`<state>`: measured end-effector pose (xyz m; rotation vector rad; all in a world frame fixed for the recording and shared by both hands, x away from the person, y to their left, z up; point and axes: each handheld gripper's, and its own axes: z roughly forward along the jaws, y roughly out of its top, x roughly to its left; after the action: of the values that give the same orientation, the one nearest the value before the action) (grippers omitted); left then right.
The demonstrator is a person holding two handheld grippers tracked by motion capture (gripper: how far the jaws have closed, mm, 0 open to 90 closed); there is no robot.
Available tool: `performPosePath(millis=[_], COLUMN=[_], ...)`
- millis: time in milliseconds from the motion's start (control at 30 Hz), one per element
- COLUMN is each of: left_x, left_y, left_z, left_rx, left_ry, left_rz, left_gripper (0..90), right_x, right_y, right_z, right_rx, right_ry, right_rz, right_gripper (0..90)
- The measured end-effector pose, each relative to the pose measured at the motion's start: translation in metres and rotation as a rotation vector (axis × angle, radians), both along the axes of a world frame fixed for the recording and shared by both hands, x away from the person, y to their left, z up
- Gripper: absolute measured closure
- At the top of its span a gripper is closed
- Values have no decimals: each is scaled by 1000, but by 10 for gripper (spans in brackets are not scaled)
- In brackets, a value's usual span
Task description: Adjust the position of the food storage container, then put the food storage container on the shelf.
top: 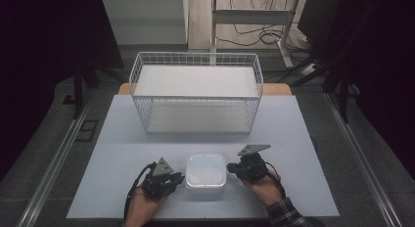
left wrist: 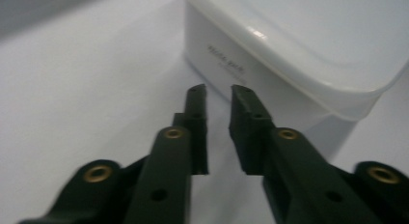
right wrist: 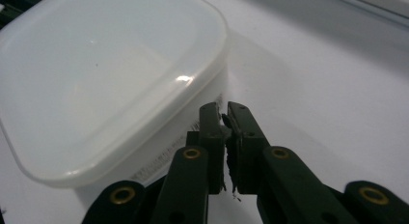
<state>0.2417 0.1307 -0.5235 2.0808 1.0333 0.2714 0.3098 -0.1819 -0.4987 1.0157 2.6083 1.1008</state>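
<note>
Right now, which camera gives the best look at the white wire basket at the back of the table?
The high view: the white wire basket sits whole and unobstructed behind the white lidded plastic container. The left gripper view and right gripper view look at the container and the table surface instead.

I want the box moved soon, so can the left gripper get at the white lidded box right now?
Probably yes: the left gripper points at the white lidded box, jaws slightly apart, with bare table between.
</note>
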Motion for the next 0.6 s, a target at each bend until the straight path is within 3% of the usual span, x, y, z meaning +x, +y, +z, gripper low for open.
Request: performPosePath(millis=[133,167,200,233,300,433,600], left_x=[1,3,3,3,3,4,4], left_y=[12,16,16,18,21,27,29], left_z=[-2,-3,-3,-4,-4,-3,0], left_rx=[-7,7,7,6,-2,-50,-82], left_ry=[3,-4,-4,-6,-18,-13,0], left_rz=[7,23,23,25,35,35,24], left_gripper=[538,417,370,370,273,138,113], right_x=[-5,-7,-7,-7,-8,-9,-12], right_y=[-9,-14,-14,-17,-23,-34,-38], right_z=[4,4,4,4,6,7,8], right_rx=[12,6,6,6,14,39,65], right_ry=[-31,-51,-51,-61,-68,-77,-79], right_rz=[2,-6,-6,-15,-35,-58,-55], right_gripper=[729,634,634,596,507,349,273])
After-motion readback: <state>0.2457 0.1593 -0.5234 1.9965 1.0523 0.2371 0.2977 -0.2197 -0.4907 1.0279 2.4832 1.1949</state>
